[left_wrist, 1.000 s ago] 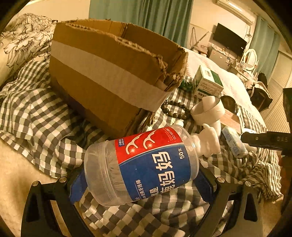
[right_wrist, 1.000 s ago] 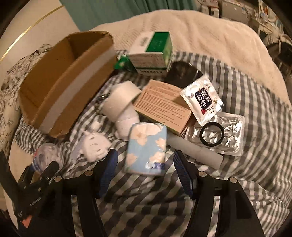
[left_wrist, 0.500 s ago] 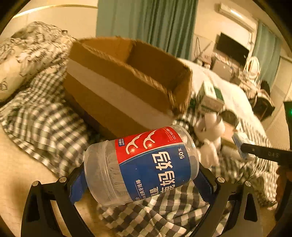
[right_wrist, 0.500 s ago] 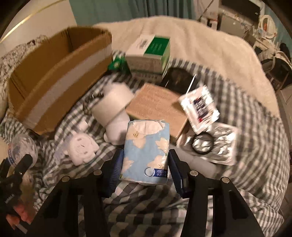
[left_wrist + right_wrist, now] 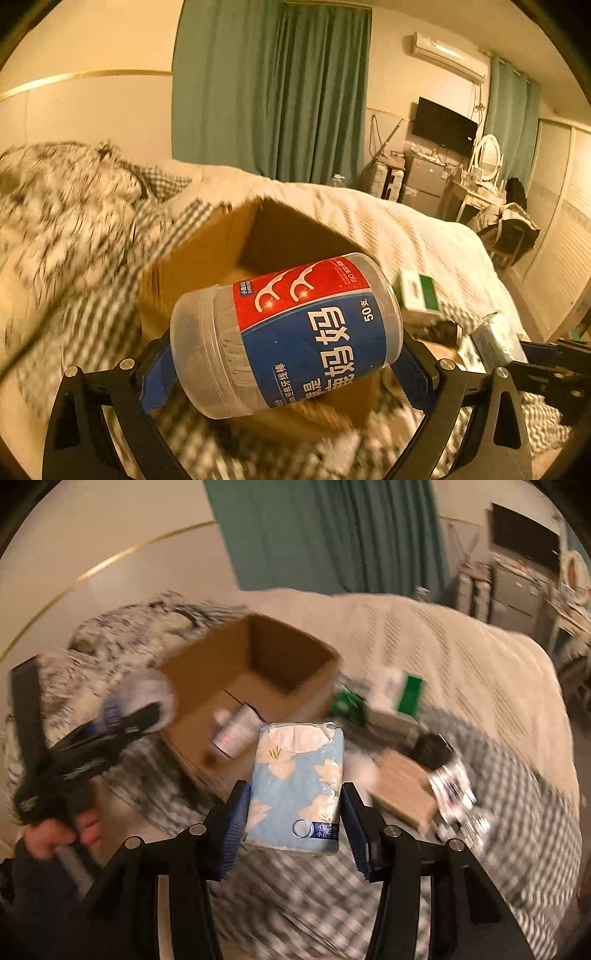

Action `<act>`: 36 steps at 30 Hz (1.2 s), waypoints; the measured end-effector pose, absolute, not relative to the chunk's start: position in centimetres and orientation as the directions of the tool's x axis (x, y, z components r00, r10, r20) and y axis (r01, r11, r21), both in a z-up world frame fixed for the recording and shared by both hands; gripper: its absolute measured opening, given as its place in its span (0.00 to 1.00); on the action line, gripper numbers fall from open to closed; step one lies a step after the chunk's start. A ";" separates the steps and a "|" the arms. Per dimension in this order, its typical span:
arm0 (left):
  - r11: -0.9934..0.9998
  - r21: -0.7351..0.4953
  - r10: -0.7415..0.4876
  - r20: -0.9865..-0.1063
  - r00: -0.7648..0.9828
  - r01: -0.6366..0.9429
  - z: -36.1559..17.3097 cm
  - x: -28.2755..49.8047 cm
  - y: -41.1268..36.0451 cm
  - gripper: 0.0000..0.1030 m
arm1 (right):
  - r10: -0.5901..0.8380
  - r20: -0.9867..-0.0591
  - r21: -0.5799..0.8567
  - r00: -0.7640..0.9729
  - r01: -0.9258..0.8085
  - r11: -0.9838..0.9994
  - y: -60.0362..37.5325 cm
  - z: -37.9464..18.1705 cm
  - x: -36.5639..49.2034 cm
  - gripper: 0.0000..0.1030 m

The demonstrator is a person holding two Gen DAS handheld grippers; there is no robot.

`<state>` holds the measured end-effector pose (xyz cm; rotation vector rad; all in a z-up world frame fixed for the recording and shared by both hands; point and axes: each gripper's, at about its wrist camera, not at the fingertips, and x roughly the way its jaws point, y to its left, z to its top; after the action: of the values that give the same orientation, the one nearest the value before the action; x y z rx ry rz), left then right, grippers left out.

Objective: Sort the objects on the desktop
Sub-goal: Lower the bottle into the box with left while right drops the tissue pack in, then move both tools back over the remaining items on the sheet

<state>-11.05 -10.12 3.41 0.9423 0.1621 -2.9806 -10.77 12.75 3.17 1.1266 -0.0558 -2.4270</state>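
Both tongs loaded and carried above the bed. Left tongs clamped on the floss-pick jar, pads on its two ends, so the jar's long axis runs across the jaws, lid end lower left. Right tongs clamped on the blue tissue pack, pads pressing its two long sides; the jaws have just been closing, with the pack between them. The pack's long axis points forward, away from the tongs. Target, by my reading, is the open cardboard box on the checked blanket. In the left wrist view the box mouth lies directly beyond and below the jar; in the right wrist view it lies ahead and to the left of the pack. Left hand judged nearer to the opening, so the jar likely drops first. One container is already inside the box. Both views motion-blurred.
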 end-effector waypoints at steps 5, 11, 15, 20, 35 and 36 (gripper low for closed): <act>-0.988 -0.153 0.088 -0.582 -0.808 0.003 0.8 -14.6 -12.0 0.97 | -0.507 -0.665 0.353 -0.548 0.368 -0.860 8.2 3.3 -17.4 0.48; -0.991 -0.115 0.116 -0.559 -0.821 -0.062 -1.1 -15.3 -10.9 0.99 | -0.470 -0.684 0.339 -0.558 0.327 -0.882 5.4 1.8 -22.6 0.52; -0.995 -0.079 0.097 -0.545 -0.833 -0.064 -0.8 -15.1 -10.4 1.00 | -0.471 -0.656 0.389 -0.590 0.271 -0.881 6.1 1.7 -23.4 0.74; -0.989 -0.135 0.126 -0.553 -0.824 -0.061 -0.2 -14.1 -10.9 1.00 | -0.433 -0.657 0.358 -0.617 0.250 -0.900 8.3 3.5 -21.3 0.74; -0.965 -0.123 0.258 -0.614 -0.746 -0.232 -2.6 -6.7 -2.2 1.00 | -0.223 -0.707 0.137 -0.671 0.180 -0.974 23.3 3.9 -8.5 0.74; -0.965 -0.106 0.254 -0.620 -0.742 -0.241 -3.2 -6.5 -1.3 1.00 | -0.206 -0.719 0.128 -0.663 0.165 -0.978 24.3 2.9 -8.5 0.74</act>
<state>-6.51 -1.32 -3.21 1.1463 0.0320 -3.2089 -8.48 24.35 2.90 1.1734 -0.0766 -2.6918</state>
